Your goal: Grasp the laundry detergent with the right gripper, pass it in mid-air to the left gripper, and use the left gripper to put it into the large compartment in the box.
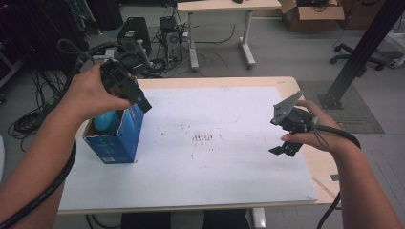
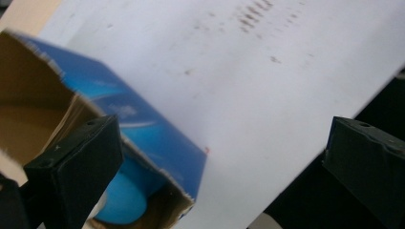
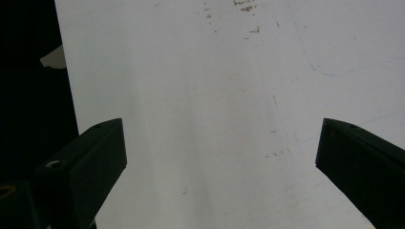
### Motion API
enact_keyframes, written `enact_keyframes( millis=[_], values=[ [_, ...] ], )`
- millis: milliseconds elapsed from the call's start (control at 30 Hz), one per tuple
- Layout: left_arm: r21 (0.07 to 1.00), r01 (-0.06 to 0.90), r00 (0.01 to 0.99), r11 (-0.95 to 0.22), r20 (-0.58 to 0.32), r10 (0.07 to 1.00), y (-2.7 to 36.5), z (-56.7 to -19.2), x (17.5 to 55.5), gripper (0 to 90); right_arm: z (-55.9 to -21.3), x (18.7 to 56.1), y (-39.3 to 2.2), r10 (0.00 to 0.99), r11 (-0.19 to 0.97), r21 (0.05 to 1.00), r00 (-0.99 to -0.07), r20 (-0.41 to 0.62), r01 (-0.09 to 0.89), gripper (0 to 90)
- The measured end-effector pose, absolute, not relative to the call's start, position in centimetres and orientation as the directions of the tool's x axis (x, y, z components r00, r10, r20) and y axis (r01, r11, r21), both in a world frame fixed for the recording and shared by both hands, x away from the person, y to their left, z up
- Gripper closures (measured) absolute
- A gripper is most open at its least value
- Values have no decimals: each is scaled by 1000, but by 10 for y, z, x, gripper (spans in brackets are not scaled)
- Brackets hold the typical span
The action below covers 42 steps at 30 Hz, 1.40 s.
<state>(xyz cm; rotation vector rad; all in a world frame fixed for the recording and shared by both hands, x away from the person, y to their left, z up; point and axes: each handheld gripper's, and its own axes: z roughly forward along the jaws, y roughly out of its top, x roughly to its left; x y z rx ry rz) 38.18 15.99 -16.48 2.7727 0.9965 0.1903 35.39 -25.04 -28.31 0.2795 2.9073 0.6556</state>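
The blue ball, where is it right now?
The blue ball sits inside the open blue box near the table's left edge in the high view, just below the left gripper, whose jaws stand open above it.

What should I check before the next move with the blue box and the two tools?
1. Left tool open, nothing between its jaws: ok.
2. Light blue object inside the blue box: ok.
3. Blue box upright on the white mat, top open: ok.
4. Left tool free of the box: cannot tell; one jaw overlaps the torn rim in the left gripper view.
5. Right tool open and empty above bare mat: ok.
6. What the light blue object is: cannot tell.
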Motion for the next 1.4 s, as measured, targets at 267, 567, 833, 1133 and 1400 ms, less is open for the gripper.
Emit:
enact_keyframes(
  millis=[267,567,833,1133,1400],
  values=[
    [237,469,867,-851,59,494,134,-163,373,2,-280,354,-248,211,894,421,-972,-98,152,32],
    [217,296,950,-930,36,310,118,-179,364,2,-277,356,-242,200,903,405,-975,-95,146,32],
    [159,209,977,-965,4,212,108,-194,360,2,-278,357,-239,188,914,380,-978,-86,142,32],
    [94,186,982,-978,3,187,98,-211,359,2,-277,359,-239,188,920,364,-978,-86,144,33],
    [87,175,984,-981,4,176,90,-215,359,2,-277,360,-242,198,921,355,-977,-79,158,32]
  ],
)
